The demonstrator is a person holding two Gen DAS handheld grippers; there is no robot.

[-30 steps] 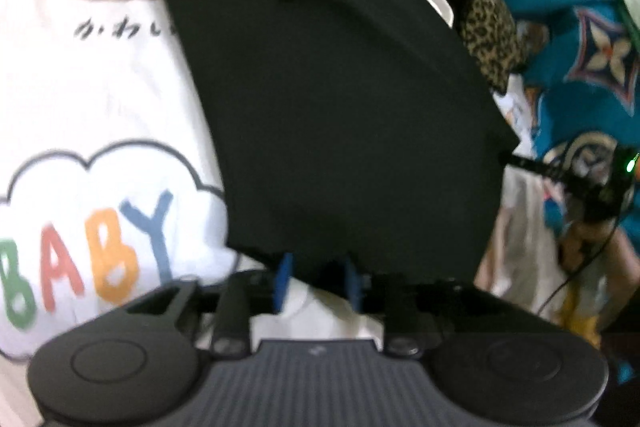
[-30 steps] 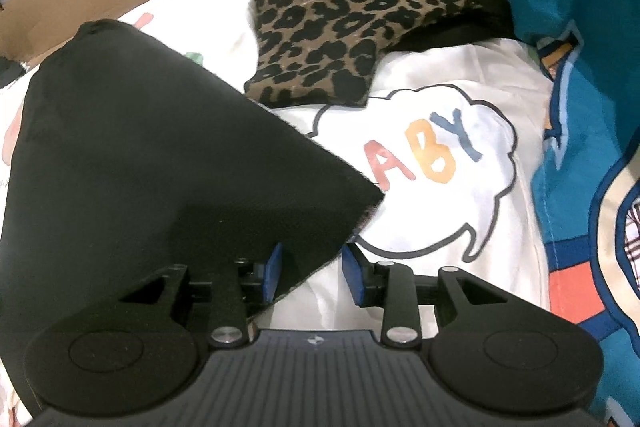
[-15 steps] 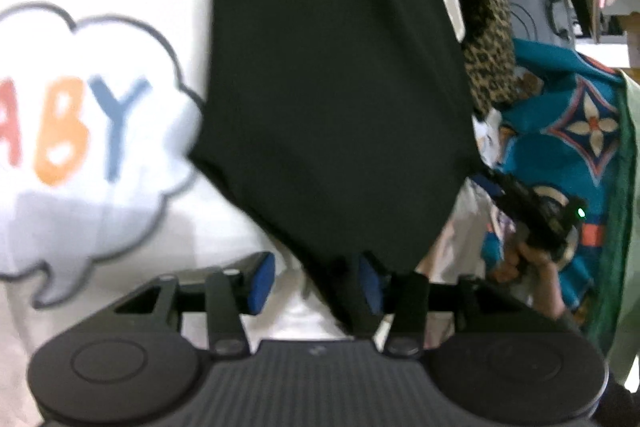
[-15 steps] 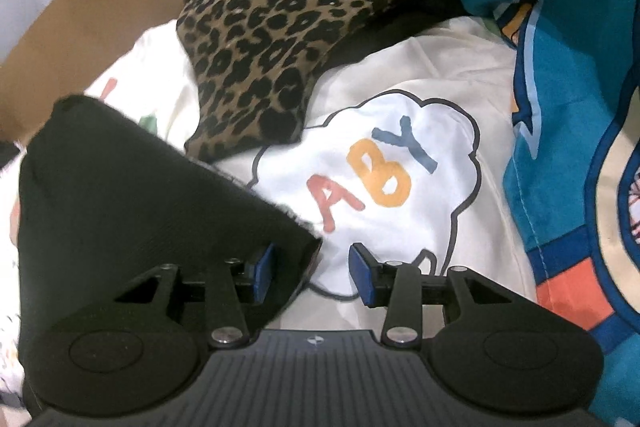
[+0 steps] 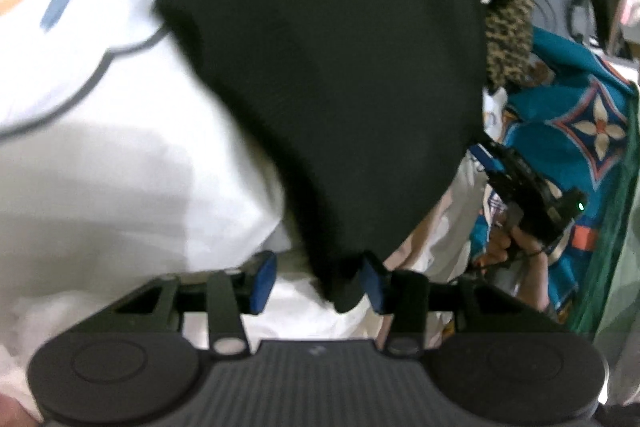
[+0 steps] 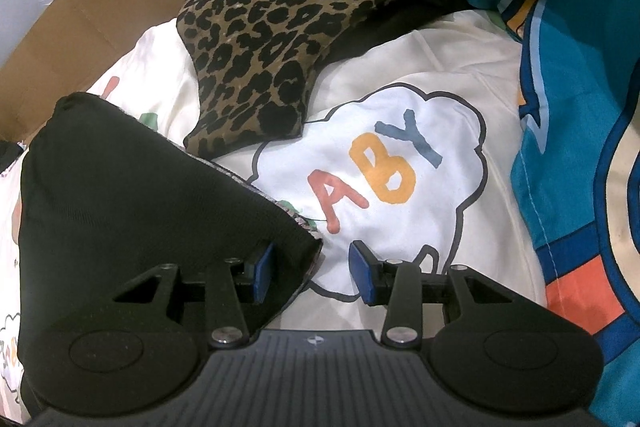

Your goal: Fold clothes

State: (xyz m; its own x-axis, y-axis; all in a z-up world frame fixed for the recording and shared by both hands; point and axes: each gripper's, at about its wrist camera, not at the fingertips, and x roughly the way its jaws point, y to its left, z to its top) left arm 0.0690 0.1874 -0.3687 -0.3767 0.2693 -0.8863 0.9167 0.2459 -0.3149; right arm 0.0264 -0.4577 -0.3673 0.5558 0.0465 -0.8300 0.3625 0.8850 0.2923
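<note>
My left gripper (image 5: 316, 283) has its blue pads apart. A corner of the black cloth (image 5: 340, 67) pokes in between them, close to the pad on the right side of that view. The other pad (image 5: 262, 281) has a gap of white sheet beside it, so I am not pinching the cloth. That view is blurry, so I cannot say if the near pad touches it.

My right gripper (image 6: 314, 277) is open too. Another corner of the black cloth (image 6: 132, 195) sits between its pads, against the left pad (image 6: 264, 275). The right pad is clear of it, over the white sheet (image 6: 460, 75).

So each hand has one corner right at its tips. From my right gripper the cloth spreads away to the left and up. From my left gripper it runs straight ahead, long and wide. The far edge of the cloth is the one farthest from both hands.

I think the next move is to close on both corners and lift them over to that far edge.

Past the cloth lies a leopard cushion (image 6: 276, 39), touching the sheet. Off to the right is a blue blanket (image 6: 560, 47). In the left view I can also see my other hand (image 5: 516, 243) holding its gripper.
</note>
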